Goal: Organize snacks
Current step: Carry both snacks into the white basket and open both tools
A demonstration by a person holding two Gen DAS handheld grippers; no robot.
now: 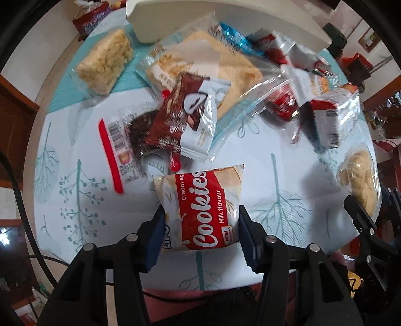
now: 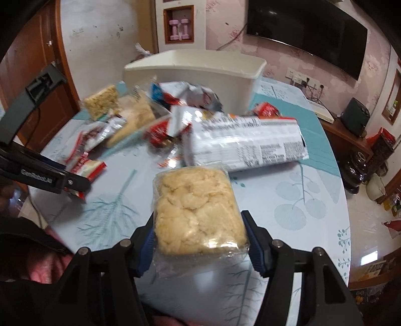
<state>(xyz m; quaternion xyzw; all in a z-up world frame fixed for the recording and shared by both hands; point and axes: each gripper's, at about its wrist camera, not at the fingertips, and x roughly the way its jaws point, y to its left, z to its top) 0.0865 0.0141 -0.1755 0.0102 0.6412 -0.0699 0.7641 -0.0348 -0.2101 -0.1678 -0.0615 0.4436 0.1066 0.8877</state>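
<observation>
Both tongs carry a snack above the tabletop [image 2: 288,195], short of the white bin [image 2: 200,72].

The left wrist view shows the left tongs [image 1: 200,225] pinching a red-and-white "Cookies" milk flavour packet [image 1: 200,208], nearer than the snack heap before the bin [image 1: 225,20]. The right wrist view alone shows the bin's open rim, and the right tongs [image 2: 200,233] pinching a clear-wrapped pale crumbly cake [image 2: 198,210], with a long white printed packet [image 2: 245,145] between it and the bin.
</observation>
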